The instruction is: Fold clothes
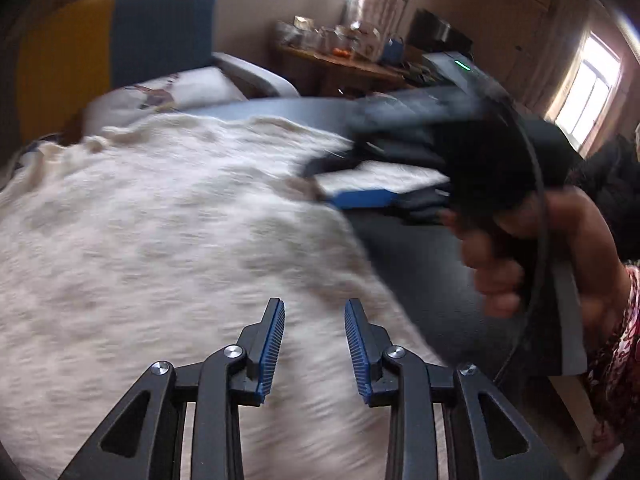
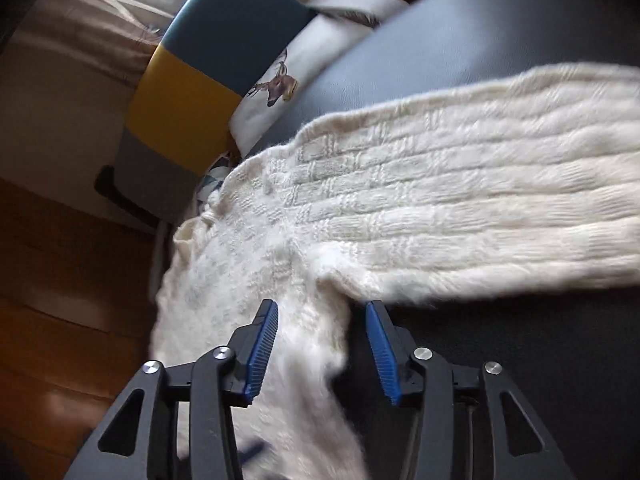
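Observation:
A cream knitted sweater (image 1: pixel 168 232) lies spread over a dark blue-grey padded surface (image 1: pixel 420 264). My left gripper (image 1: pixel 314 308) hovers over its near part, open, with nothing between the blue pads. In the left wrist view the right gripper (image 1: pixel 360 188) shows blurred at the sweater's right edge, held by a person's hand (image 1: pixel 496 264). In the right wrist view the sweater (image 2: pixel 440 200) has one sleeve stretched to the right, and my right gripper (image 2: pixel 322 312) stands open, astride the sweater's edge near the armpit.
A chair with a teal and yellow back (image 1: pixel 120 36) and a deer-print cushion (image 2: pixel 280 80) stands behind the surface. A cluttered wooden table (image 1: pixel 344 60) is at the back. Wooden floor (image 2: pixel 60 320) lies to the left in the right wrist view.

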`<state>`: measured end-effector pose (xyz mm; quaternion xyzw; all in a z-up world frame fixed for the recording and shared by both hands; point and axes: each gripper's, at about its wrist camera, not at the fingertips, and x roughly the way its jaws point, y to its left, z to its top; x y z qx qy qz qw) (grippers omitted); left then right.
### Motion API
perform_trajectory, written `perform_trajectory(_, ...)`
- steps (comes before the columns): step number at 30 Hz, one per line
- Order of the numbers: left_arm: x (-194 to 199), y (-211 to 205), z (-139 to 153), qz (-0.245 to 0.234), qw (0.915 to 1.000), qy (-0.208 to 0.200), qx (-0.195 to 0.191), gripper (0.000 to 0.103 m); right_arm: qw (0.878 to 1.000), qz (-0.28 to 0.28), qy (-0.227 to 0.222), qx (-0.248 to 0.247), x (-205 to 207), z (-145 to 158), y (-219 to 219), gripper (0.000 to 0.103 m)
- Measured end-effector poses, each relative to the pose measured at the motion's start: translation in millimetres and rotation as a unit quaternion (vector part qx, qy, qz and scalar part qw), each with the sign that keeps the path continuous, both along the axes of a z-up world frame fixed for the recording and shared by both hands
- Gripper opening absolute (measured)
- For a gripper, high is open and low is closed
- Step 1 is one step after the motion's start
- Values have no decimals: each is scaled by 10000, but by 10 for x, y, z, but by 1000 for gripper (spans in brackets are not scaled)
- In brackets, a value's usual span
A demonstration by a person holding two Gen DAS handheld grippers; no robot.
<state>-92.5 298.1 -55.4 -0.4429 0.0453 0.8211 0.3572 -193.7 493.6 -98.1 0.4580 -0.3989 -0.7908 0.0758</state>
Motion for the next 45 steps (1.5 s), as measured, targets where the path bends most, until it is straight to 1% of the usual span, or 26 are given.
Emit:
perform_trajectory(1,32,41,-44,-25,10000,-91,2,30,10000,-50,-11,-44,-49,-34,-1,45)
perform_trajectory(2,67,79,-89,-46,9999,-164,6,31,10000,-59,19,8,-99,-49,-15,39)
perform_trajectory(3,113,85,-130,-33,9999,-101,16,32,9999,-33,30,161,-141,-58,-51,16)
perform_trajectory(4,122,76,-142,-29,10000,-82,28,32,9990,33,15,456,-202,-55,-87,11)
perform_trajectory(6,139,58,-166,-22,10000,-43,51,33,9950,68,113,988,-267,12,-125,10)
perform_trajectory(8,157,40,-189,-14,10000,-5,74,33,9856,96,228,1675,-352,88,-192,9)
perform_trajectory(10,175,25,-212,-9,10000,36,92,32,9784,214,283,2035,-429,76,-256,9)
perform_trajectory(11,191,36,-214,-20,10000,71,55,33,9775,253,306,2073,-435,73,-275,9)
perform_trajectory(13,189,46,-222,-40,9999,87,44,33,9787,343,342,1993,-393,87,-274,15)
perform_trajectory(16,138,-1,-227,-31,9996,-82,253,34,9805,194,450,1901,-172,230,-244,31)
perform_trajectory(18,96,-56,-209,18,9989,-233,399,34,9780,157,797,1920,75,391,-243,34)
perform_trajectory(21,66,-184,-136,159,9985,-267,459,33,9722,510,1065,2023,279,502,-423,33)
perform_trajectory(23,49,-317,-78,318,9988,-93,366,33,9736,842,1016,1862,298,438,-566,30)
perform_trajectory(25,-16,-483,-43,581,9981,95,207,33,9726,1051,838,1898,259,294,-722,29)
perform_trajectory(26,-75,-598,-53,749,9971,81,134,33,9684,1080,662,2148,242,208,-773,29)
perform_trajectory(27,-131,-713,-63,918,9957,66,64,33,9643,1091,522,2355,231,126,-811,24)
perform_trajectory(28,-166,-834,-81,1093,9940,47,18,33,9644,1029,531,2378,249,75,-793,20)
perform_trajectory(30,-235,-1069,-117,1427,9897,14,-68,33,9720,878,526,2114,287,88,-699,20)
perform_trajectory(32,-276,-1175,-131,1518,9883,77,-86,32,9796,553,593,1839,409,190,-523,25)
perform_trajectory(34,-265,-1232,-137,1574,9866,282,-311,32,9825,55,713,1720,581,319,-226,28)
perform_trajectory(35,-275,-1264,-151,1553,9871,274,-267,32,9817,-234,703,1755,664,373,-47,30)
perform_trajectory(37,-248,-1333,-174,1546,9878,138,-123,33,9725,-1025,571,2011,845,470,368,47)
perform_trajectory(39,-266,-1307,-216,1519,9882,136,-114,35,9556,-1878,237,2260,1035,511,803,58)
perform_trajectory(40,-269,-1290,-230,1499,9885,142,-116,36,9454,-2309,51,2301,1140,511,1033,58)
perform_trajectory(42,-249,-1279,-217,1488,9887,163,-113,36,9378,-2917,-78,1881,1329,451,1405,58)
perform_trajectory(45,-264,-1290,-230,1514,9884,134,-28,36,9200,-3656,-410,1353,1508,294,1807,58)
